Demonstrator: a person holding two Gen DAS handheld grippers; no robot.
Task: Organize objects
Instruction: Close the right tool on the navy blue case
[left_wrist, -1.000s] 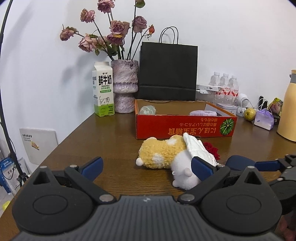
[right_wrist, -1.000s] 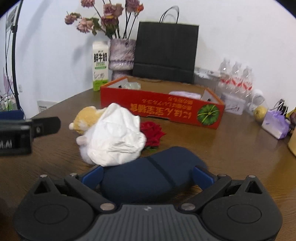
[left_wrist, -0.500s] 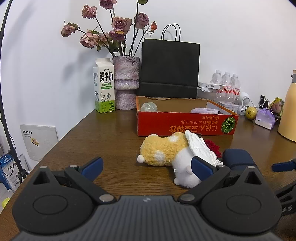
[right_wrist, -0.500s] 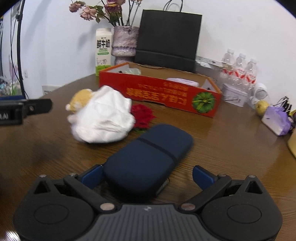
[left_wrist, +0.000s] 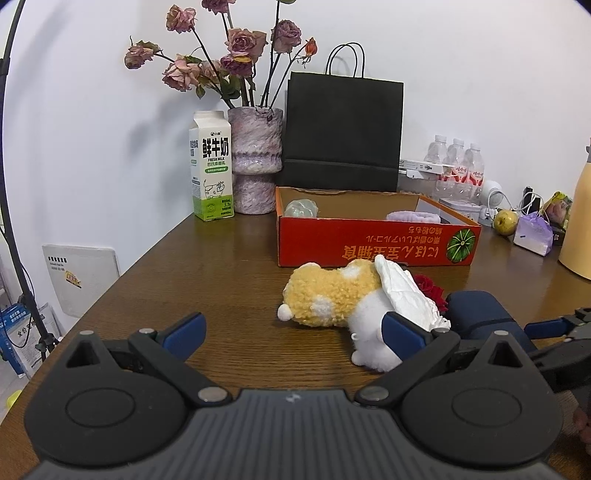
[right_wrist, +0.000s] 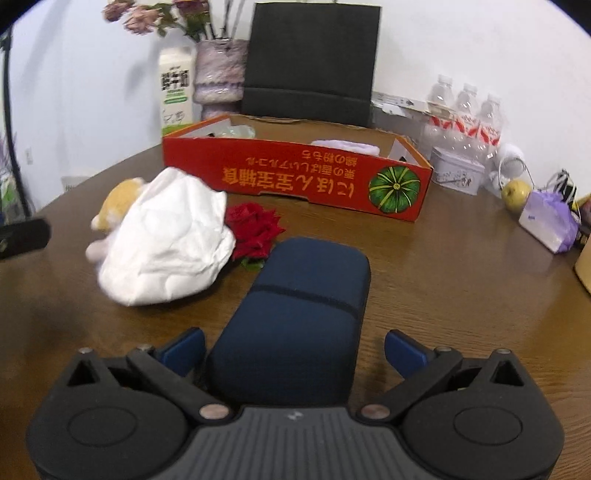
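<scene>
A navy zip case (right_wrist: 303, 314) lies lengthwise on the brown table (right_wrist: 443, 266). My right gripper (right_wrist: 293, 350) is open, its fingers on either side of the case's near end with a gap on the right. Past the case lie a red rose (right_wrist: 255, 229) and crumpled white paper (right_wrist: 166, 251) draped over a yellow-and-white plush toy (left_wrist: 332, 299). My left gripper (left_wrist: 293, 330) is open over bare table, with the plush just beyond its right finger. Behind stands the red cardboard box (left_wrist: 369, 251).
The box holds a pale green object (left_wrist: 301, 208) and a lilac cloth (left_wrist: 413, 217). A milk carton (left_wrist: 212, 166), vase of dried roses (left_wrist: 255, 162) and black paper bag (left_wrist: 343, 133) line the back. Water bottles (left_wrist: 458, 162), a tin (right_wrist: 458, 173), an apple (left_wrist: 506, 221) and a yellow jug (left_wrist: 578, 221) crowd the right.
In the right wrist view the navy case has gone from lying crosswise to running lengthwise between the fingers as that gripper swung round. The left gripper barely moved.
</scene>
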